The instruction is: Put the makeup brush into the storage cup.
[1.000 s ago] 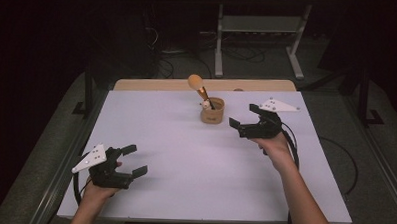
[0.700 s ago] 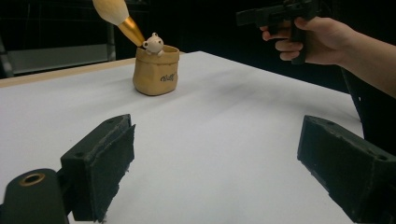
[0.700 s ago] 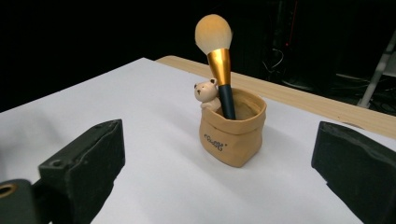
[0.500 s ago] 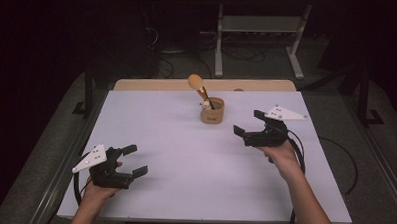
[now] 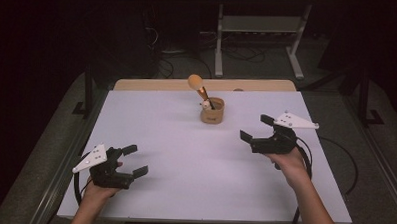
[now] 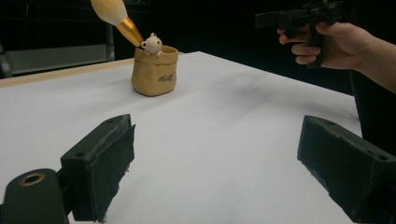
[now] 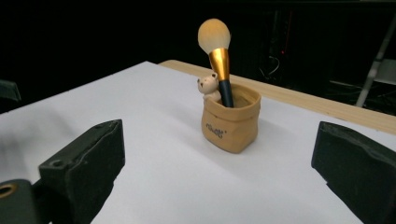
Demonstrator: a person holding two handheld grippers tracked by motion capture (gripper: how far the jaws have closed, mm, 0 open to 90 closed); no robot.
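Note:
A small tan pot with a little bear figure on its rim stands near the table's far middle. A makeup brush with a pale head and gold ferrule leans out of it. My right gripper hangs open to the right of the pot and nearer the front, jaws wide, holding nothing. Near the front left edge my left gripper is open and holds nothing; its view shows the right gripper held in a hand at the upper right.
The white table top has a bare wooden strip along its far edge. A metal stand and cables lie on the dark floor behind. Black cables trail from both grippers over the table's edges.
My right gripper has drawn back from beside the pot toward the front right of the table, still open. The left gripper has stayed where it was.

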